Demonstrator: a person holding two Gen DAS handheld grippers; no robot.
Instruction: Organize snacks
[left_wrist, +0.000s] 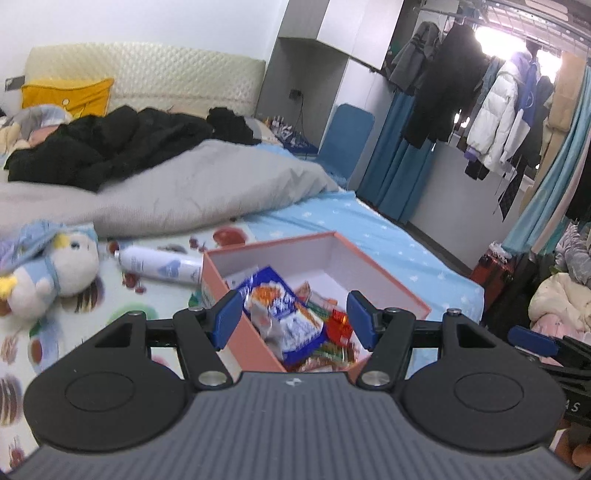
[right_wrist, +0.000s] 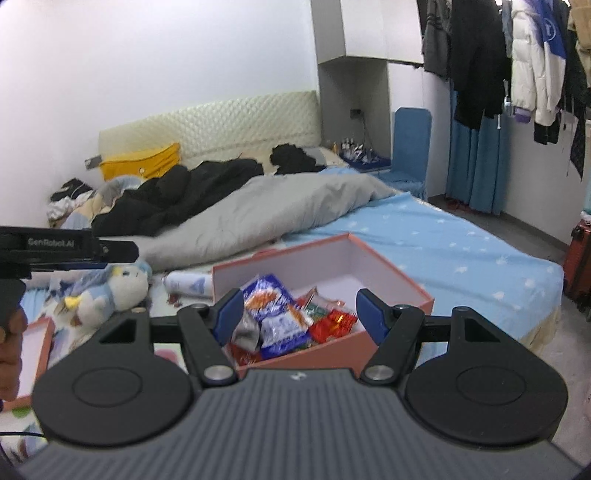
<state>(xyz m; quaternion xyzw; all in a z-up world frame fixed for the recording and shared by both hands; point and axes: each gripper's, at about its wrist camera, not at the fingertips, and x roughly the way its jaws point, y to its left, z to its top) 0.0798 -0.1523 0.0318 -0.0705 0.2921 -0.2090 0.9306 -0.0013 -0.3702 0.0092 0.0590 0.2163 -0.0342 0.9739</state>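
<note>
A pink cardboard box (left_wrist: 255, 254) with a white inside sits on the bed and shows in the right wrist view (right_wrist: 369, 254) too. Several snack packets lie in its near end: a blue and white packet (left_wrist: 284, 314) (right_wrist: 266, 295) and small red packets (left_wrist: 338, 325) (right_wrist: 332, 325). My left gripper (left_wrist: 293, 317) is open and empty, held just above the box's near end. My right gripper (right_wrist: 299, 317) is open and empty, also above the box's near side. The left gripper's body (right_wrist: 66, 245) shows at the left of the right wrist view.
A plush penguin (left_wrist: 55, 266) (right_wrist: 107, 291) and a white spray can (left_wrist: 159, 264) (right_wrist: 188, 284) lie left of the box. The pink box lid (right_wrist: 33, 354) lies at the far left. A grey duvet (left_wrist: 207, 188) and black clothes (left_wrist: 110, 144) lie behind. The bed's edge drops off on the right.
</note>
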